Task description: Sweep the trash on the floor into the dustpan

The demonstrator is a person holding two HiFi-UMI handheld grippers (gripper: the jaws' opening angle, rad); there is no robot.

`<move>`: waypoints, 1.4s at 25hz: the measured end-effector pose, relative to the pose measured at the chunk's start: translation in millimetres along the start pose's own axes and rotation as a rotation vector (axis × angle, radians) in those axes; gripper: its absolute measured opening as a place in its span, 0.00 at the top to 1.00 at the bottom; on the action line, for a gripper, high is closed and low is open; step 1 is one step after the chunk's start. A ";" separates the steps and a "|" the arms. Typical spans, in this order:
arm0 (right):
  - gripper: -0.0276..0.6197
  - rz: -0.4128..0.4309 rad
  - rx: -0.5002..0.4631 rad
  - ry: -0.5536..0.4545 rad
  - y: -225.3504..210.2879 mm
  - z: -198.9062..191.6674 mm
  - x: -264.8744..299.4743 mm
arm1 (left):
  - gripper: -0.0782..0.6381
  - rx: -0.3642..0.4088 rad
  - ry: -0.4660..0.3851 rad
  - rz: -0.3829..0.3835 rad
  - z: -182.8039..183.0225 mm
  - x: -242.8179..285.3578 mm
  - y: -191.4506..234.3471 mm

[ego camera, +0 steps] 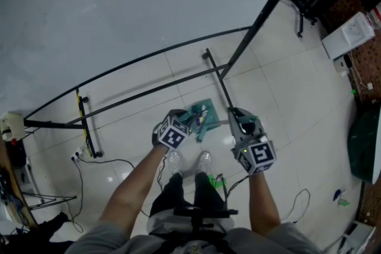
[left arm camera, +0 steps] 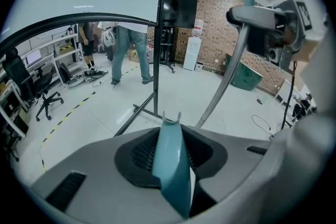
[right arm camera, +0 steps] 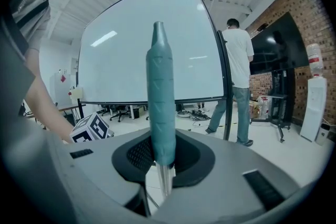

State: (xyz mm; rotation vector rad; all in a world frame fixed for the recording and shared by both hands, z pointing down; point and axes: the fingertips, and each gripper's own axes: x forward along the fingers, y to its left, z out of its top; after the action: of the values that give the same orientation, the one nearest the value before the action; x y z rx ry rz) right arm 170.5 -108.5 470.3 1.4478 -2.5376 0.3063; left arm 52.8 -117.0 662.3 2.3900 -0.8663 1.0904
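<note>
Dustpan handle [left arm camera: 170, 160] sits clamped in the left tongs [ego camera: 181, 122] while the right tongs [ego camera: 237, 116] grip the teal broom handle [right arm camera: 160, 97] above the tiled floor [ego camera: 286, 86].

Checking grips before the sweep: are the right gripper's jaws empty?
No, the right gripper has its jaws shut on the teal broom handle, which stands upright between them.

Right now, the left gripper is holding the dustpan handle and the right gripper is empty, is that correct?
Not quite. The right gripper is not empty: its jaws are closed on the teal broom handle, as the right gripper view shows. The rest stands: the left gripper does hold the dustpan handle.
</note>
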 end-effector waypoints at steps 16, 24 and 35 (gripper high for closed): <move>0.88 0.094 -0.072 -0.003 21.7 20.1 10.3 | 0.57 0.005 -0.112 -0.120 12.4 -43.3 -0.7; 0.88 0.060 -0.147 -0.042 54.8 47.4 47.8 | 0.57 0.191 -0.135 -0.360 5.1 -62.3 36.1; 0.88 0.025 -0.157 -0.033 74.2 33.5 81.8 | 0.57 0.532 -0.016 -0.546 -28.5 7.0 20.9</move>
State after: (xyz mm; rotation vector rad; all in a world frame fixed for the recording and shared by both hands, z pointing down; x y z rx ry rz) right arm 63.1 -148.1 455.1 1.3749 -2.5426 0.0853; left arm 26.9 -119.3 687.2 2.7992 0.1201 1.1644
